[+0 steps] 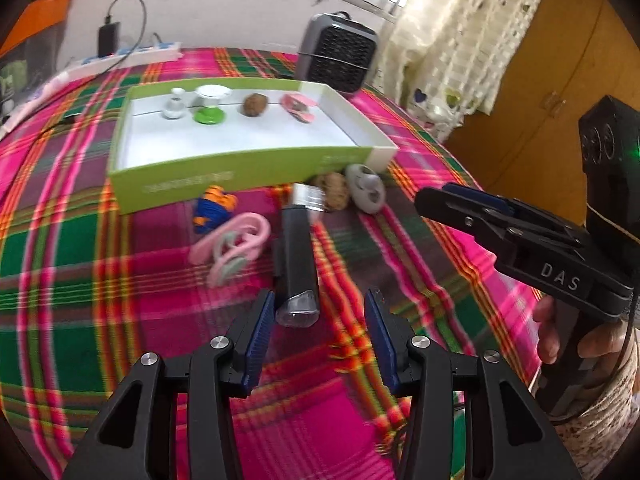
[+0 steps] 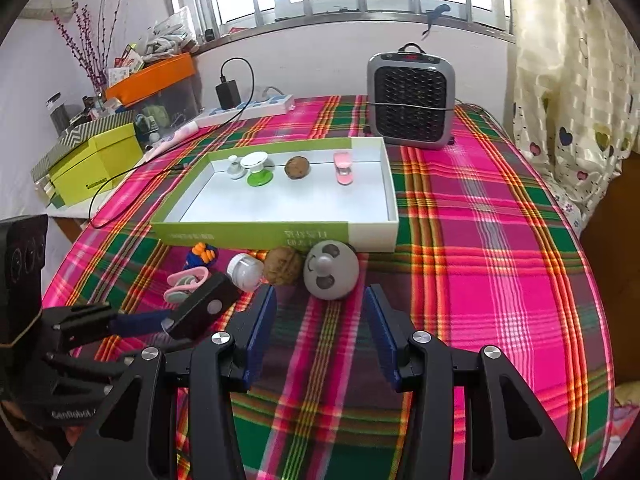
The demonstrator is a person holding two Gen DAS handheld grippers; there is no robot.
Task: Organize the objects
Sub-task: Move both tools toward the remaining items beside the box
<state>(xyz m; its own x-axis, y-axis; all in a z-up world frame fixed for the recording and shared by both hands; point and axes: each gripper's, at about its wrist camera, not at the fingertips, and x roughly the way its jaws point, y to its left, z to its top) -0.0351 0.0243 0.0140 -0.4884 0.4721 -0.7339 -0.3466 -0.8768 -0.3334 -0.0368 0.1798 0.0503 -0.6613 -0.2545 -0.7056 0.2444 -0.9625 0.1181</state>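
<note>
The left gripper [image 1: 319, 338] has its fingers spread, with the black stick [image 1: 298, 258] lying just beyond its left pad. The right gripper [image 2: 320, 332] is likewise parted over bare plaid cloth [image 2: 480, 280]. Only the right view shows the stick's white end [image 2: 245, 271] beside a walnut [image 2: 283, 269] and grey ball [image 2: 330, 269]. Farther off sits the green tray [image 2: 280, 232] holding four small items, then the heater [image 2: 412, 100].
</note>
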